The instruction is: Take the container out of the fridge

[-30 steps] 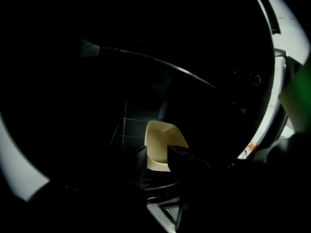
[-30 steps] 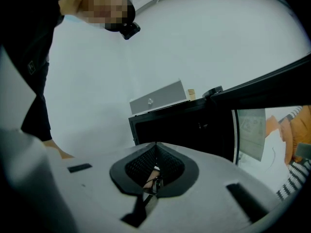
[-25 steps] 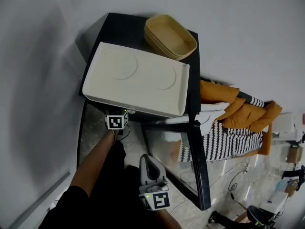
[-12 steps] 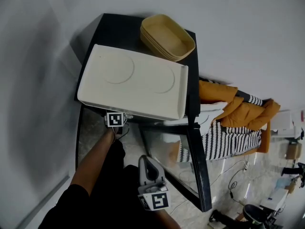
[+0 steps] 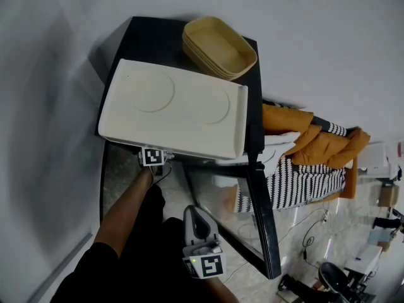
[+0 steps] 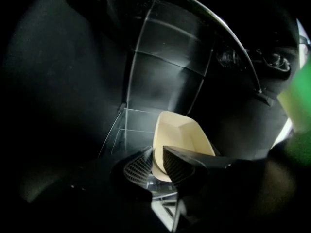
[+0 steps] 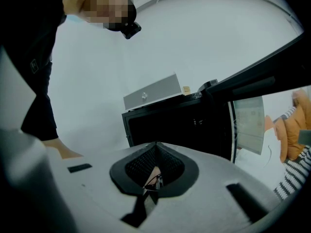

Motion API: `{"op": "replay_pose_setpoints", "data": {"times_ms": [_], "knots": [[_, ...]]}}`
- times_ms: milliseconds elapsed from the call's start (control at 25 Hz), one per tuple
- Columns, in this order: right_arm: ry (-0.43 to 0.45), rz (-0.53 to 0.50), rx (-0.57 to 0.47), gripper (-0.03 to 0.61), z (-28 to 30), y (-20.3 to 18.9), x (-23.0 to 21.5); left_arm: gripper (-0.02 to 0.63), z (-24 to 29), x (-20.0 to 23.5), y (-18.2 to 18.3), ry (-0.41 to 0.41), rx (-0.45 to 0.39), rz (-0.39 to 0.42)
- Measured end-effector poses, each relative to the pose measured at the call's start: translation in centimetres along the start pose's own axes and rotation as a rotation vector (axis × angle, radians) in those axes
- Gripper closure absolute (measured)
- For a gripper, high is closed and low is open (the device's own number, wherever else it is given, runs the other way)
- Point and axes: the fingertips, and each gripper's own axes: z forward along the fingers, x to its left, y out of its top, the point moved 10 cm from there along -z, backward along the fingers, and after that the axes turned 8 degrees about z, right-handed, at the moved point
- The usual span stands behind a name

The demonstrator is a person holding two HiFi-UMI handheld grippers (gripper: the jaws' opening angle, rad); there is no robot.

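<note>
1. The container sits inside the dark fridge, not yet taken out.
2. The left hand-held gripper has just been closing its jaws onto the container's rim.
3. The right hand-held gripper is closed and empty.

**Around the edges: a cooktop, dishes and a heap of clothes**

A flat cream cooktop with two circles marked faintly on its face lies level, seen from above. Just beside its far right corner sits a stack of shallow yellow dishes, nested one inside another. To the right, an orange jacket is draped over a black-and-white striped cloth, with a white cloth at their left edge. The floor below is pale and glossy, and a thin cable trails across it. A plain white wall stands behind everything. A cardboard box rests at the far right edge.
</note>
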Motion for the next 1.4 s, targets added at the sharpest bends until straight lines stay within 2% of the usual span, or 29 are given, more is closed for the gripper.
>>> {"op": "replay_pose_setpoints", "data": {"times_ms": [160, 240, 640, 800, 960, 1280, 1400], "knots": [[-0.003, -0.014, -0.006, 0.578, -0.1, 0.0, -0.1, 0.568, -1.1, 0.5, -1.9, 0.106, 0.146, -0.013], [-0.005, -0.01, -0.007, 0.578, -0.2, 0.0, -0.1, 0.571, -1.6, 0.8, -2.4, 0.149, 0.18, -0.016], [-0.009, -0.014, 0.002, 0.578, -0.7, -0.4, 0.2, 0.588, -2.4, 0.7, -3.6, 0.162, 0.195, -0.061], [-0.018, -0.009, 0.012, 0.578, -0.9, -0.2, 0.3, 0.592, -3.0, 0.6, -3.5, 0.168, 0.202, -0.053], [-0.016, -0.015, 0.001, 0.578, -1.5, -0.1, 0.4, 0.592, -3.7, 0.0, -4.5, 0.151, 0.225, -0.083], [-0.017, -0.007, 0.001, 0.578, -3.7, 0.5, 1.1, 0.594, -6.9, -1.0, -4.5, 0.154, 0.222, -0.041], [-0.018, -0.003, 0.011, 0.578, -4.9, 0.9, 1.4, 0.594, -8.6, -1.6, -4.9, 0.163, 0.237, -0.062]]}}
